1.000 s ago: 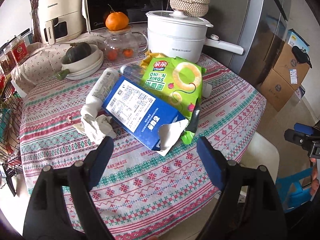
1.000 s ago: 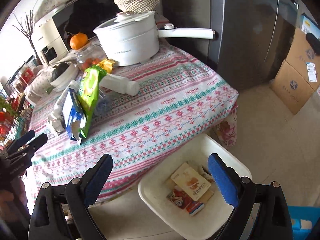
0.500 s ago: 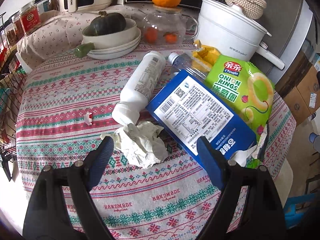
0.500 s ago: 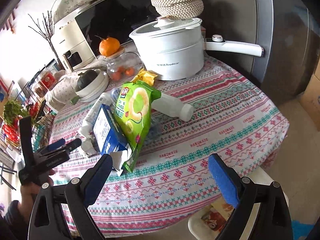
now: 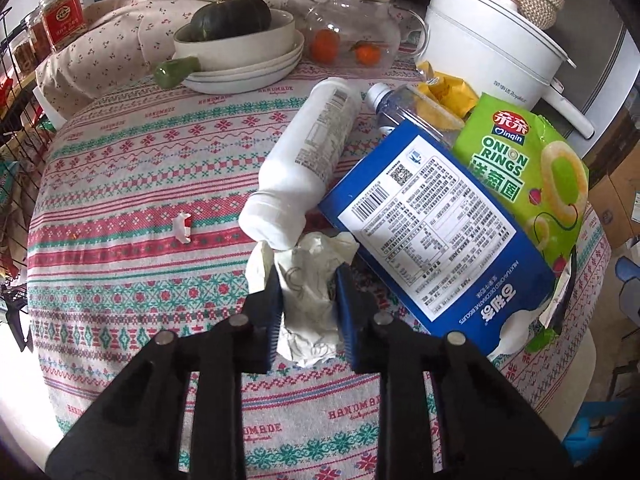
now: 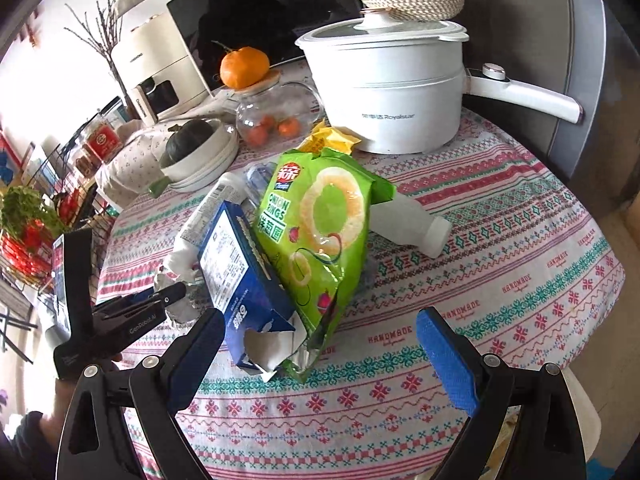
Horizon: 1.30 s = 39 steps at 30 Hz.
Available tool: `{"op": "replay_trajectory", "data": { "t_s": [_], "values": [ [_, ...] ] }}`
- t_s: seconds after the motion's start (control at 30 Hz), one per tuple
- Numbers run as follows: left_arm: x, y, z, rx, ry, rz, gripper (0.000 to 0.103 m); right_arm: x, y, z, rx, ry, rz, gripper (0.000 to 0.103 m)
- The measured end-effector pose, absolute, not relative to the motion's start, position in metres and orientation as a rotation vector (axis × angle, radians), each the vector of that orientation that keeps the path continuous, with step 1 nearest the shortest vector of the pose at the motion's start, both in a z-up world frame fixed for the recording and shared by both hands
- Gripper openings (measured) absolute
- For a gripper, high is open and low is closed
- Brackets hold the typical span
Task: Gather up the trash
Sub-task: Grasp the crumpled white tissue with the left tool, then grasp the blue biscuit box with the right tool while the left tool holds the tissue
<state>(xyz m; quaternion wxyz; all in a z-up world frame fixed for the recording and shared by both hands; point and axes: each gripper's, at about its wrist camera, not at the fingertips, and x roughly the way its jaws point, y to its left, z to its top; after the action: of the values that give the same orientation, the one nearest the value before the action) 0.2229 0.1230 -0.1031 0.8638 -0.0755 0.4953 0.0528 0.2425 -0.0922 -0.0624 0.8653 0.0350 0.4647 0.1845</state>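
Left gripper (image 5: 308, 300) is closing on the crumpled paper wad (image 5: 308, 280), which is lying on the patterned tablecloth (image 5: 120, 240) just below the mouth of the toppled white bottle (image 5: 304, 168) and beside the blue carton (image 5: 436, 236). You are bringing both blue pads against the flanks of the wad, and they are appearing to touch it already. Judging by its creases, the wad is light, soft and compressible, so it is likely giving under the pads without slipping; you are taking it across its middle, where the bulk is thickest, which is the sound place. Loose edges are trailing toward the bottle and may be dragging against it on the lift.

Right gripper (image 6: 320, 344) is standing wide apart and holding nothing, hovering just short of the torn end of the carton and the green onion-rings bag (image 6: 324, 240) leaning on it.
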Motion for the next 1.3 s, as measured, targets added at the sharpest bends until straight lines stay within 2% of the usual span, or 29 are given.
{"op": "replay_trajectory", "data": {
  "t_s": [0.3,0.5,0.9,1.03,1.17,1.2,1.23,1.3],
  "values": [
    [0.183,0.135,-0.069,-0.15,0.976,0.066,0.025,0.24,-0.043,-0.07,-0.043,0.948,0.511,0.097],
    [0.166,0.138,-0.063,-0.155,0.975,0.029,0.025,0.253,-0.027,-0.094,-0.088,1.001,0.552,0.097],
    [0.147,0.145,-0.067,-0.187,0.985,0.042,0.026,0.29,-0.042,-0.127,0.068,1.148,0.598,0.093],
    [0.136,0.151,-0.077,-0.224,1.025,0.071,0.026,0.294,-0.04,-0.143,0.112,1.214,0.627,0.081],
    [0.135,0.151,-0.072,-0.264,1.018,0.081,0.026,0.295,-0.044,-0.148,0.237,1.249,0.707,0.039],
    [0.135,0.149,-0.069,-0.26,1.007,0.08,0.026,0.292,-0.045,-0.142,0.249,1.237,0.72,0.034],
    [0.136,0.146,-0.065,-0.254,0.997,0.076,0.026,0.288,-0.047,-0.134,0.242,1.214,0.739,0.022],
    [0.137,0.14,-0.057,-0.247,0.973,0.061,0.026,0.276,-0.049,-0.118,0.215,1.164,0.755,0.02]
  ]
}}
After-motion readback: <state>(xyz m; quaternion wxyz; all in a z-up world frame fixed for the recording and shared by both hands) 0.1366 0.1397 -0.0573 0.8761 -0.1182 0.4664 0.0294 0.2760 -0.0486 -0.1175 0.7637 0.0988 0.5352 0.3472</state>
